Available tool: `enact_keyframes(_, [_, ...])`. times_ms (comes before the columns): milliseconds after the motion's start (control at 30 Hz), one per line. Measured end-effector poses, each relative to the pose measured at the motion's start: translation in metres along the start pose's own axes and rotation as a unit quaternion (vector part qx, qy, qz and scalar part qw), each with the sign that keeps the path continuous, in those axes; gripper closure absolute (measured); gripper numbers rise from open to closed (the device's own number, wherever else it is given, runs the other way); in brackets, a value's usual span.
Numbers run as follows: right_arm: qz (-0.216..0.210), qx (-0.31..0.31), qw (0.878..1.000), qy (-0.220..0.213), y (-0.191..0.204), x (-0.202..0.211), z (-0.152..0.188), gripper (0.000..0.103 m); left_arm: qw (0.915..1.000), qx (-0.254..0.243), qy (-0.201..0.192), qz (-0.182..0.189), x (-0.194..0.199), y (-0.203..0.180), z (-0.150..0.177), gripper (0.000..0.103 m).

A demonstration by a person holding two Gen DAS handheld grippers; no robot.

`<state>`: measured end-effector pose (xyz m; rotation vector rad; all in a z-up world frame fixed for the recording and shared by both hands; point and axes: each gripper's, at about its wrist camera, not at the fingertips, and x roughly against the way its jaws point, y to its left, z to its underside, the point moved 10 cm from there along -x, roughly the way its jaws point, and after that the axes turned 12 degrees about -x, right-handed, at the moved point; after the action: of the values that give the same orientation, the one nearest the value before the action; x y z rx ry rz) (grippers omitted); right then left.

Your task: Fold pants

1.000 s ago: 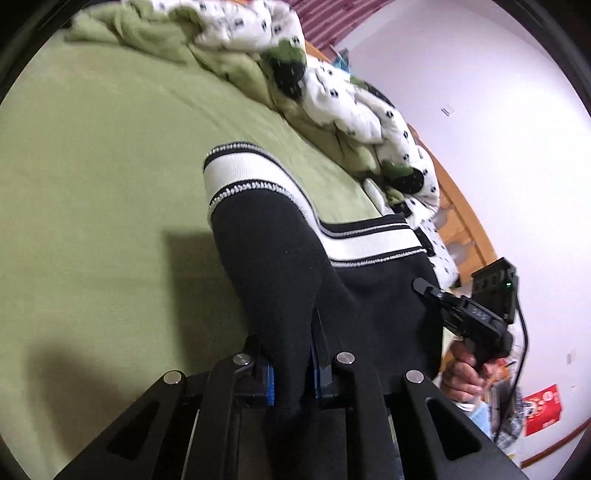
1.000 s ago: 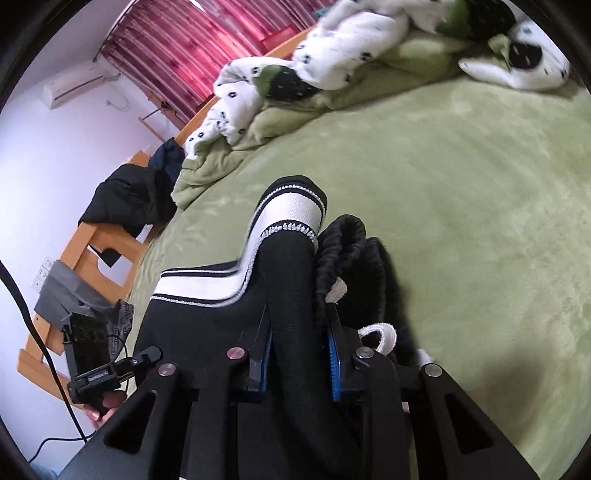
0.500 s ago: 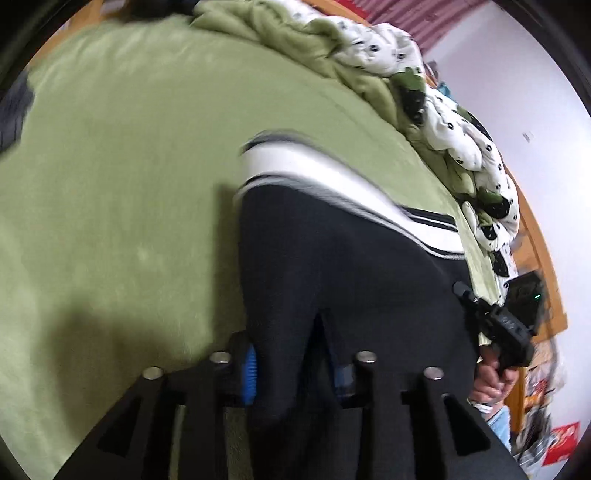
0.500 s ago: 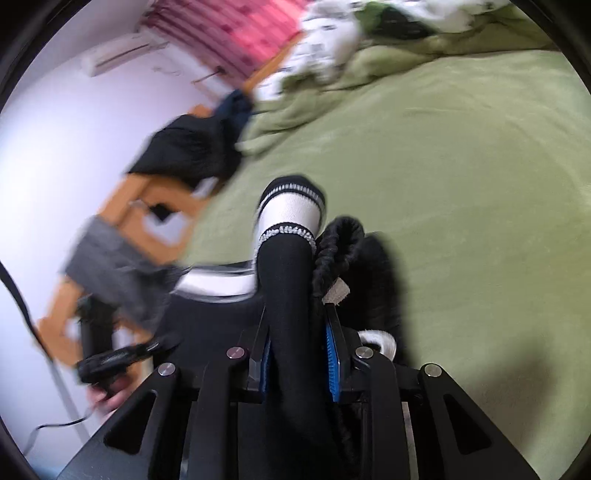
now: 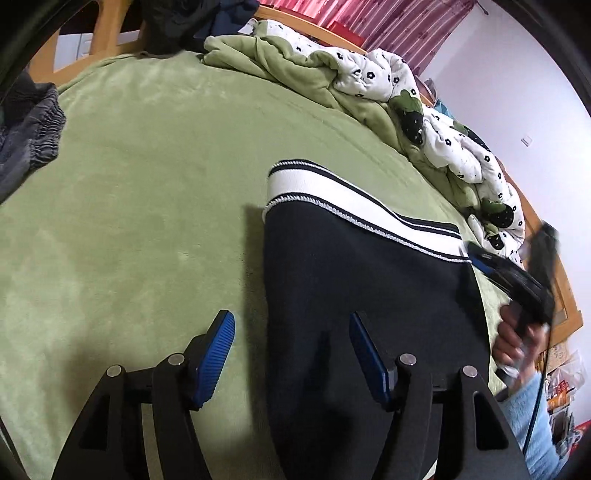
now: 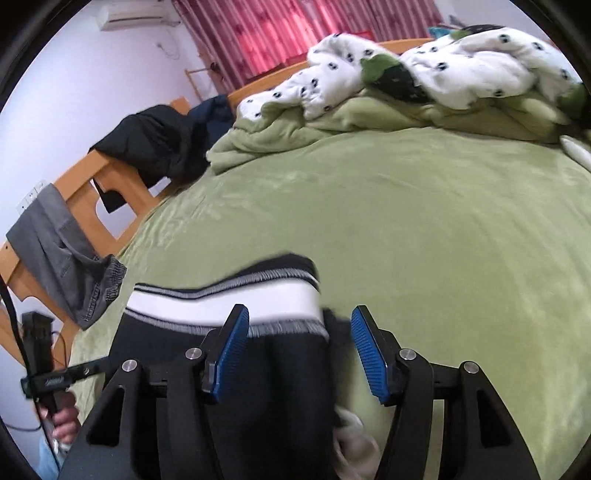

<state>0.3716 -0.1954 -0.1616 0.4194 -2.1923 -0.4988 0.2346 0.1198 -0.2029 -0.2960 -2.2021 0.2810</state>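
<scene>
The black pants with white striped cuffs lie folded flat on the green bed. My left gripper is open just above their left edge, holding nothing. My right gripper is open over the pants' right edge, near the white cuff band; a white drawstring shows under it. The right gripper is also seen in the left wrist view, blurred, at the pants' right side. The left gripper appears in the right wrist view.
A rumpled green and white flowered quilt lies along the far side of the bed. Grey trousers and a black jacket hang on the wooden bed frame. Red curtains are behind.
Both grippers were shut on the pants and carried them down onto the bed. Both have opened and let go; the pants now lie flat.
</scene>
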Motion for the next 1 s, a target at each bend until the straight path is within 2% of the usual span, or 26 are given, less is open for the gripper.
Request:
enact_keyframes(33, [0.012, 0.003, 1.000, 0.011, 0.001, -0.016, -0.002, 0.050, 1.0000, -0.002, 0.001, -0.005, 0.001, 0.001, 0.001, 0.041])
enact_keyframes(67, [0.022, 0.004, 0.999, 0.025, 0.000, -0.028, -0.001, 0.074, 0.9999, -0.005, 0.001, -0.012, 0.004, 0.004, 0.001, 0.041])
enact_keyframes(100, [0.030, 0.011, 0.998, 0.046, 0.000, -0.043, 0.004, 0.075, 0.9998, -0.008, 0.000, -0.015, 0.008, 0.006, 0.003, 0.041])
enact_keyframes(167, [0.050, 0.041, 0.997, 0.029, 0.005, -0.046, 0.001, 0.083, 0.9997, -0.019, -0.004, -0.017, 0.016, 0.006, 0.005, 0.041])
enact_keyframes(200, [0.043, 0.048, 0.998, 0.012, 0.006, -0.036, -0.001, 0.085, 0.9996, -0.023, -0.008, -0.017, 0.020, 0.006, 0.005, 0.041])
enact_keyframes(267, [0.020, 0.012, 1.000, -0.001, -0.005, -0.023, -0.001, 0.086, 0.9993, -0.029, -0.021, -0.011, 0.026, 0.001, 0.002, 0.041])
enact_keyframes(367, [0.054, 0.010, 0.998, 0.003, -0.028, -0.030, 0.014, 0.085, 0.9987, -0.041, -0.031, 0.006, 0.026, -0.015, -0.008, 0.041])
enact_keyframes(433, [0.059, 0.004, 0.998, 0.003, -0.030, -0.030, 0.014, 0.080, 0.9975, -0.060, -0.037, -0.001, 0.024, -0.025, -0.017, 0.041])
enact_keyframes(467, [0.071, 0.007, 0.997, 0.004, -0.028, -0.026, 0.010, 0.075, 0.9964, -0.073, -0.044, -0.008, 0.022, -0.030, -0.024, 0.041])
enact_keyframes(533, [0.083, 0.006, 0.996, -0.012, -0.018, -0.014, 0.001, 0.072, 0.9937, -0.092, -0.063, -0.013, 0.019, -0.042, -0.041, 0.041])
enact_keyframes(633, [0.054, 0.047, 0.996, -0.055, 0.023, 0.011, -0.003, 0.072, 0.9899, -0.115, -0.083, -0.007, 0.000, -0.063, -0.071, 0.041])
enact_keyframes(733, [0.031, 0.107, 0.992, -0.051, 0.060, 0.004, 0.006, 0.072, 0.9890, -0.121, -0.085, -0.007, -0.029, -0.072, -0.086, 0.040])
enact_keyframes(800, [0.030, 0.144, 0.988, -0.041, 0.070, -0.019, 0.013, 0.072, 0.9915, -0.117, -0.056, -0.010, -0.062, -0.069, -0.085, 0.041])
enact_keyframes(833, [0.047, 0.155, 0.986, -0.031, 0.063, -0.035, 0.016, 0.072, 0.9927, -0.112, -0.041, -0.017, -0.076, -0.064, -0.082, 0.041])
enact_keyframes(867, [0.063, 0.153, 0.986, -0.008, 0.052, -0.054, 0.020, 0.072, 0.9926, -0.114, -0.032, -0.024, -0.089, -0.059, -0.078, 0.041])
enact_keyframes(900, [0.060, 0.134, 0.989, 0.021, 0.039, -0.070, 0.024, 0.072, 0.9914, -0.123, -0.035, -0.030, -0.094, -0.057, -0.076, 0.041])
enact_keyframes(933, [0.030, 0.106, 0.994, 0.021, 0.035, -0.069, 0.019, 0.075, 0.9900, -0.131, -0.041, -0.032, -0.096, -0.057, -0.076, 0.041])
enact_keyframes(967, [0.015, 0.087, 0.996, 0.021, 0.032, -0.065, 0.015, 0.085, 0.9899, -0.132, -0.044, -0.029, -0.096, -0.057, -0.076, 0.040])
enact_keyframes(1000, [0.019, 0.083, 0.996, 0.021, 0.029, -0.066, 0.013, 0.085, 0.9902, -0.130, -0.044, -0.026, -0.096, -0.058, -0.077, 0.039])
